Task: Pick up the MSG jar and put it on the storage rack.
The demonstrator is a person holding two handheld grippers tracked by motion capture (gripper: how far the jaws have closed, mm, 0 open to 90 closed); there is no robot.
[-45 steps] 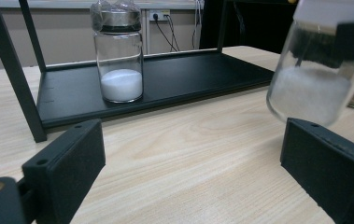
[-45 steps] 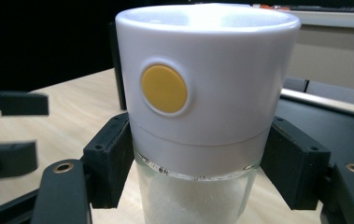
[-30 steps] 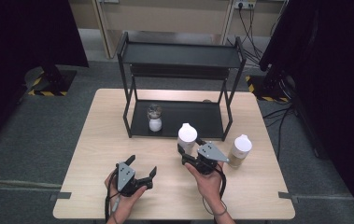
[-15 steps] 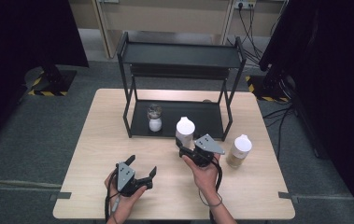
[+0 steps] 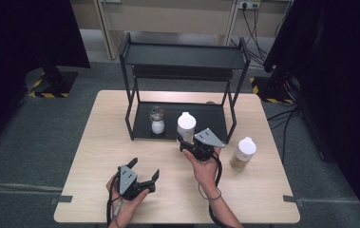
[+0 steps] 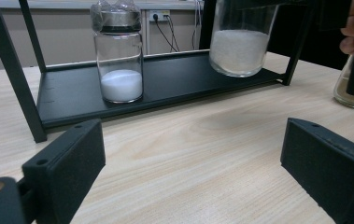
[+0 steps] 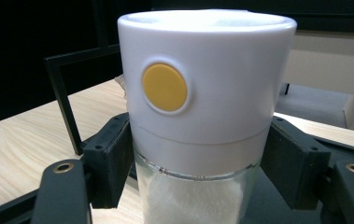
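Carried fwd over the past second, the white-capped jar (image 5: 186, 126) now sits at the front edge of the rack's lower shelf (image 5: 213, 118), up from mid-table earlier; the left hand has not shifted. Right gripper (image 5: 185, 142) pinches the jar just below its cap, both black pads (image 7: 110, 163) pressed against the glass, w/ a yellow dot (image 7: 164, 87) on the cap facing the right gripper view. White powder fills the jar's lower part. In the left gripper view the jar's base hangs clear above the shelf, slightly tilted. Left gripper (image 5: 144, 172) rests low near the table's front edge, jaws spread wide w/ nothing between them. Beyond the tongs: a small foil-topped jar (image 5: 157, 119) of white powder stands upright on the lower shelf, left of the carried jar and apart from it. A third jar (image 5: 242, 153), white-capped w/ tan contents, stands on the wooden table (image 5: 97, 142) right of the black rack (image 5: 182, 54), just outside its front right leg. Rack's top shelf is bare.
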